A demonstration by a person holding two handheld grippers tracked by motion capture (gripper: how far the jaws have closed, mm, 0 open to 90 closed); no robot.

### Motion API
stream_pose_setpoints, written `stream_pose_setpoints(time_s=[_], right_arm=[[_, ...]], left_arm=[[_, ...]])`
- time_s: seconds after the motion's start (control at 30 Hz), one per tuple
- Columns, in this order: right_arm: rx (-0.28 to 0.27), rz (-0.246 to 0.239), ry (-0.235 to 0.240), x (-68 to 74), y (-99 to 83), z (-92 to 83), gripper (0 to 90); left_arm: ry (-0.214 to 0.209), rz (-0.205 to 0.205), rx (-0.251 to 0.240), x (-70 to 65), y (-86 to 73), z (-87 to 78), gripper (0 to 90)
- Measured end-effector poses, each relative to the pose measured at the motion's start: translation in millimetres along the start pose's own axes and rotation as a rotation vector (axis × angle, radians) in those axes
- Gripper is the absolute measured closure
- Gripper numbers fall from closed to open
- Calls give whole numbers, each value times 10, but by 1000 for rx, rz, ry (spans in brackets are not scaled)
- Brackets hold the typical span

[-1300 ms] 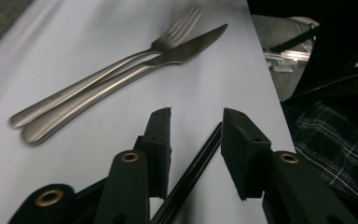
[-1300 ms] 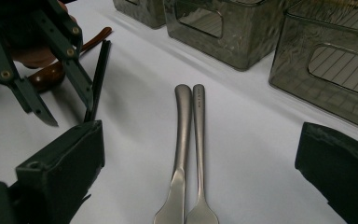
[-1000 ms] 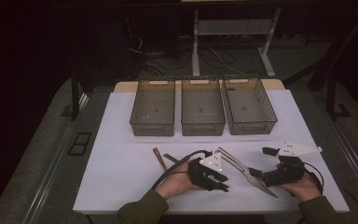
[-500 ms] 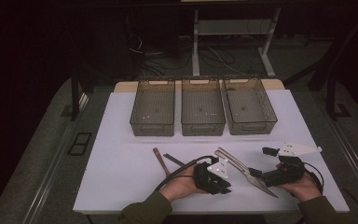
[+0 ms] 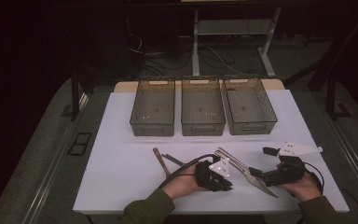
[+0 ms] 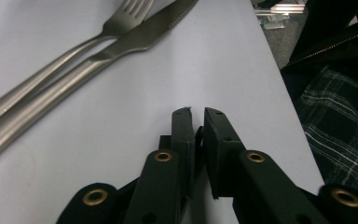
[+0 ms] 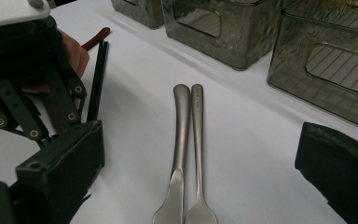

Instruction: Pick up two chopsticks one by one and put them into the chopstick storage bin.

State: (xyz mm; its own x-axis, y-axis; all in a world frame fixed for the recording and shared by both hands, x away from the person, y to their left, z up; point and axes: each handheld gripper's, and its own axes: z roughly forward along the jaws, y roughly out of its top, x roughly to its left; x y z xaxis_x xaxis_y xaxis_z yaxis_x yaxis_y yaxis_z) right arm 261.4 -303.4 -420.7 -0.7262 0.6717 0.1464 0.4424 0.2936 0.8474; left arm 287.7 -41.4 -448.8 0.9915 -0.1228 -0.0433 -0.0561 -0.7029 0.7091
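Note:
A steel knife [image 5: 254,179] and fork [image 5: 230,157] lie side by side on the white table [image 5: 121,140], slanting between my two grippers. My left gripper [image 5: 223,184] rests just left of them. In the left gripper view its jaws have just been closing and now stand shut with nothing between them [image 6: 198,114], and the knife [image 6: 140,37] and fork [image 6: 116,21] lie up to the left. My right gripper [image 5: 262,162] sits right of the cutlery. Its jaws stand wide open [image 7: 200,135], with the knife [image 7: 181,121] and fork [image 7: 197,121] lying on the table ahead between them.
Three see-through bins [image 5: 203,109] stand in a row at the back of the table. A brown stick [image 5: 158,158] and a black stick [image 5: 172,160] lie left of the left hand. The table's near edge is close behind both hands.
The left gripper's jaws have drawn together while the hand shifted only slightly. The right gripper and the cutlery have stayed put.

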Motion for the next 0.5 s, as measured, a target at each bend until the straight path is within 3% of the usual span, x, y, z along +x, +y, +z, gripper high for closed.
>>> stream_pose_setpoints(time_s=[0.5], right_arm=[[-4, 10, -4, -5, -2, -17, 9]], left_arm=[[17, -19, -2, 200, 79, 82, 826]])
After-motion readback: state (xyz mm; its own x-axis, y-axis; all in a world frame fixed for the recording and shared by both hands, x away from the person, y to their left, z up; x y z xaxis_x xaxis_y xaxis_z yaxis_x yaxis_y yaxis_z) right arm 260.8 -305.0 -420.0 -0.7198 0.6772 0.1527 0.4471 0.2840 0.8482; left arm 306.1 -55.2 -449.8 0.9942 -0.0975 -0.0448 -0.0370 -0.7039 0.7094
